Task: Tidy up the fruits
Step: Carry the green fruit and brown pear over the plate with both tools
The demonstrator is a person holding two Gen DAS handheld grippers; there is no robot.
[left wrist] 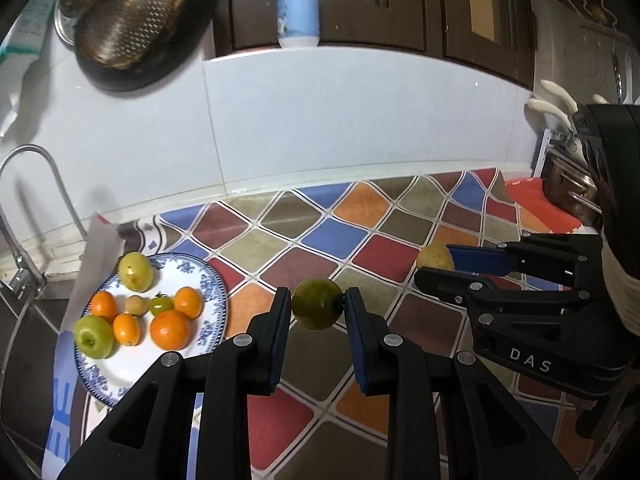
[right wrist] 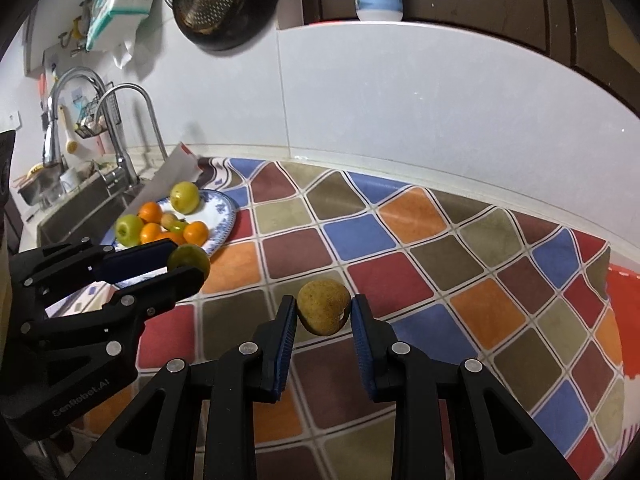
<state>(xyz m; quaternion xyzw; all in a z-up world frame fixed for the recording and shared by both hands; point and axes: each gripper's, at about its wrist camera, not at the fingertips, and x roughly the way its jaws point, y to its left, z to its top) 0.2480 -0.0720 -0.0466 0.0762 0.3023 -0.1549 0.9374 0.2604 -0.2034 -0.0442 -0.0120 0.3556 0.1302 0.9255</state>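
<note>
Both grippers loaded — left gripper (left wrist: 318,307) clamped on a green fruit (left wrist: 316,303), pads on its two sides, stem end against the right pad. Right gripper (right wrist: 323,314) closed around a yellow-brown fruit (right wrist: 323,307), which sits between the pads; looks like contact on both sides, though a thin gap at the right pad can't be ruled out. Both fruits seem held above the checkered mat (left wrist: 360,240), but height hard to judge w/ fisheye.

Target apparently the blue-patterned plate (left wrist: 208,292) at the left, near the sink (right wrist: 76,216) edge. Already carrying several oranges (left wrist: 169,329), two larger green fruits (left wrist: 93,336), a small green tomato-like one (left wrist: 161,305) and a small brown fruit (left wrist: 135,305). Free space mostly at the near-right part of the plate.

Doing the step well, as a judgement:
- Keep grip steady on the green fruit — round and smooth, likely to roll or pop out if squeezed off-centre.
- Carry left toward the plate, low approach, aim for the bare near-right patch, not on top of the pile.
- Lower until resting on the plate before letting go; a drop from height prob. sends it rolling toward the sink.
- Right one after, approx. same route; keep the two grippers apart, since they sit near each other now.
- Avoid nudging the oranges near the rim.
</note>
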